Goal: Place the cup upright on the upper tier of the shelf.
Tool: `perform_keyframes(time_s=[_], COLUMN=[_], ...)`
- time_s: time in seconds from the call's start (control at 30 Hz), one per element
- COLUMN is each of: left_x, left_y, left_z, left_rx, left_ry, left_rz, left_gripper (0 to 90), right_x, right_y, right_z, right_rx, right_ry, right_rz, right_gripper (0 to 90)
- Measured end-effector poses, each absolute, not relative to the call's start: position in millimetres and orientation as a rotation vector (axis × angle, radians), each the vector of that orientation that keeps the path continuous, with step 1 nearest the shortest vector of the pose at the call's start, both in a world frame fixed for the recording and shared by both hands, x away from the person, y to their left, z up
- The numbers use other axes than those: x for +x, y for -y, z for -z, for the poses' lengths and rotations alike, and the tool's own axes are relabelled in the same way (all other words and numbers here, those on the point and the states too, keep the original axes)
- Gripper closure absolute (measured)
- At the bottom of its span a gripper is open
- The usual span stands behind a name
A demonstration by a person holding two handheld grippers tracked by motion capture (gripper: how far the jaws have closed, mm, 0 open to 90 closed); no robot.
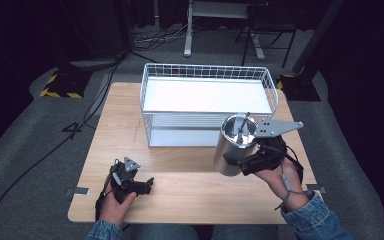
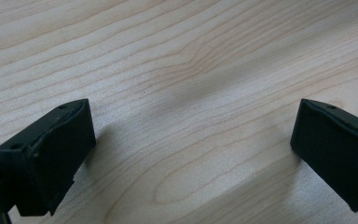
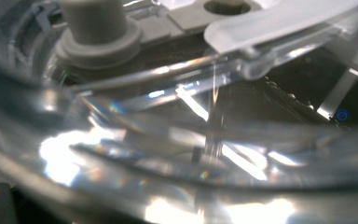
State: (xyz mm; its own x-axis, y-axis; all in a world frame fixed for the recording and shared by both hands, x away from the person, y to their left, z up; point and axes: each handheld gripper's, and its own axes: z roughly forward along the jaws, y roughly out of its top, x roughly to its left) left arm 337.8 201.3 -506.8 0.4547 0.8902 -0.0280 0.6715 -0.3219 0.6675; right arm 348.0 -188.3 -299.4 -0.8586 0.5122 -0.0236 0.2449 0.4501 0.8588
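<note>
The right tool (image 1: 237, 161) is clamped on a shiny metal can (image 1: 234, 145) and holds it up in the air, tipped a little, just in front of the white wire basket (image 1: 207, 75). The left tool (image 1: 142, 186) lies on the wooden surface (image 1: 125, 120), jaws spread wide, with nothing between them.

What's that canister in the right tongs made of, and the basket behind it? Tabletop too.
Canister: looks like brushed metal, probably steel, with a silvery, softly reflective wall; its lid looks like clear glossy plastic with bright glints in the right gripper view. Basket: thin white wire mesh, likely coated metal. Table: pale wood or wood-look laminate with visible grain and a matte finish.
</note>
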Motion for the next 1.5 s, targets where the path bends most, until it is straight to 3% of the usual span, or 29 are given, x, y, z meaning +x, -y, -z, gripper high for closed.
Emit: perform_keyframes(time_s=[0.9, 1.5], left_x=[339.2, 339.3], left_y=[-201.8, -202.1], left_z=[506.8, 506.7], left_rx=[2.105, 2.107], left_ry=[-1.279, -1.275], left_rz=[-0.459, -0.452], left_gripper=[0.3, 0.3], right_x=[408.0, 480.5], right_y=[174.4, 154.8], right_z=[212.9, 209.3], right_rx=[0.72, 0.831], right_ry=[-2.29, -2.221], right_rz=[-1.403, -1.387], right_gripper=[3.6, 3.6])
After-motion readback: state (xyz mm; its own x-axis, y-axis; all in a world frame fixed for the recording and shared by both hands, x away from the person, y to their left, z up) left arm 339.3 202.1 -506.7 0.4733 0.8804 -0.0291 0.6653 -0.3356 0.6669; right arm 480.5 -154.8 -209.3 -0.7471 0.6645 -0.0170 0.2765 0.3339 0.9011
